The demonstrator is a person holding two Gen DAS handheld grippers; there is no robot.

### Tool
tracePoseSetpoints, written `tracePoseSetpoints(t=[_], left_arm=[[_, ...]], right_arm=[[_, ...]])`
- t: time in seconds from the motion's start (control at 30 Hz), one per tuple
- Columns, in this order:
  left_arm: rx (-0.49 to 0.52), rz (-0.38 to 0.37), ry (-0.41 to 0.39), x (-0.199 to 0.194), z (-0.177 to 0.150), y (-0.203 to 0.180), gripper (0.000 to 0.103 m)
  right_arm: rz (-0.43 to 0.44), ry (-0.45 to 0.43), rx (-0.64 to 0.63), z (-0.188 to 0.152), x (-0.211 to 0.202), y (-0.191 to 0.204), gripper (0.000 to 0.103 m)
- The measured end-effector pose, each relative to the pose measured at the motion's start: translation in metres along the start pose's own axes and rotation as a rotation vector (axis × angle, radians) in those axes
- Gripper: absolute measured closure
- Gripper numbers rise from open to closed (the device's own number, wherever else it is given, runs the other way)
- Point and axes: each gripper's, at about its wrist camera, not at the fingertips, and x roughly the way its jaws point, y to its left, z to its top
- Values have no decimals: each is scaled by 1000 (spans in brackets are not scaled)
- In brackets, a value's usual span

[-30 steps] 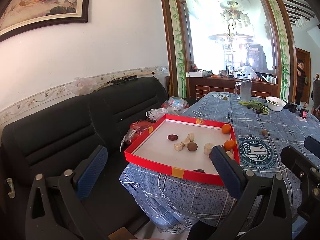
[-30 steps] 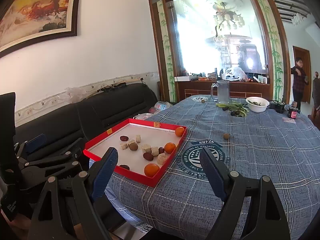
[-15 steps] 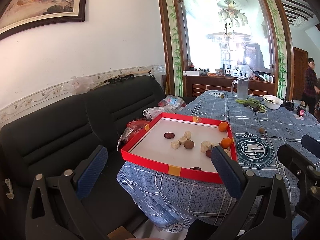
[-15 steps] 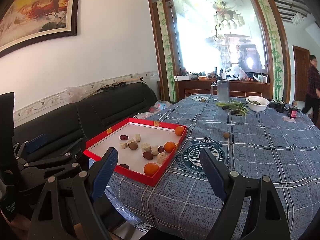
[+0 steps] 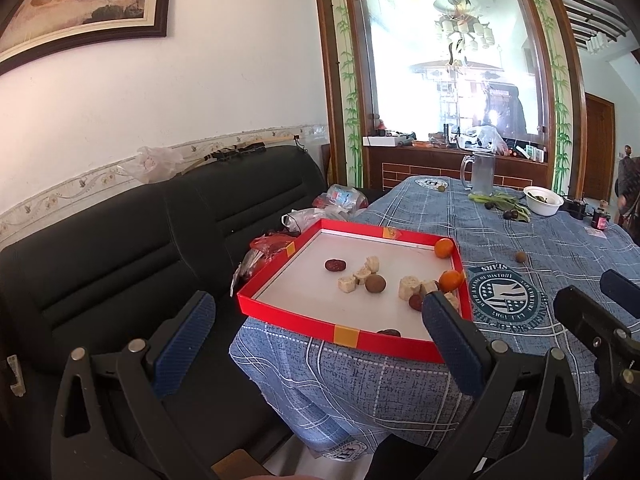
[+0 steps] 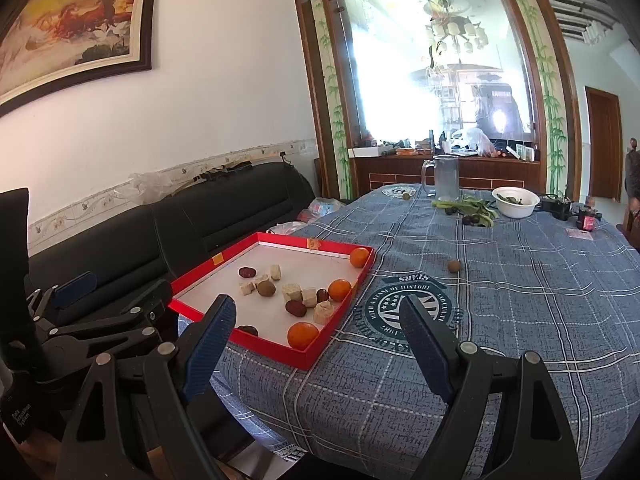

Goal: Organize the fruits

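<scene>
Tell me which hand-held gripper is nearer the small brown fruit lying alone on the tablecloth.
Right. The right hand-held gripper hovers open over the table's near edge, facing the lone brown fruit. The left hand-held gripper sits open farther left, off the table's corner beyond the red tray.

I count three round orange citrus fruits [image 6: 303,335] in the red tray ahead of my grippers, about six pale cut chunks [image 6: 291,291], four dark red dates [image 6: 295,308] and one brown round fruit [image 6: 266,288].
</scene>
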Motion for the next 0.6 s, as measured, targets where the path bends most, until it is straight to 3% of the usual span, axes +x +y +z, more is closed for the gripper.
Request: tracePoseSetpoints(t=[0.6], left_arm=[[21,-16,10,-1,-2,-8,0]], right_arm=[[-8,7,37,0,2,-9,19]])
